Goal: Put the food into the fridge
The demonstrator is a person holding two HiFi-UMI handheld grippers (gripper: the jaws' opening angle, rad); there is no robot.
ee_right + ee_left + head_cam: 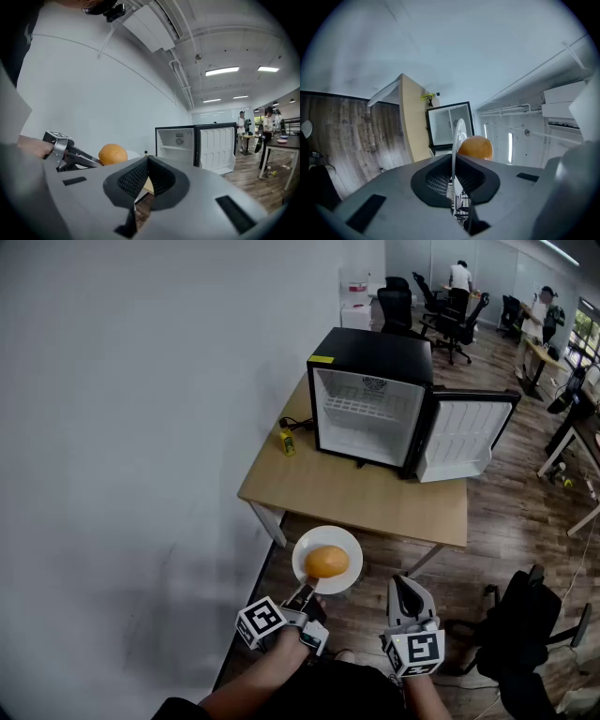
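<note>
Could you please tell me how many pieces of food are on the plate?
1: a round orange item sits mid-plate, with the left tongs clamped on the plate's rim. Nothing else seems hidden behind it.

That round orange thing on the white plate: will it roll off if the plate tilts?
Probably it would: the orange food looks round and sits loose on the plate, which looks nearly flat. The left tongs pinch just one edge, so the plate may sag or wobble.
</note>
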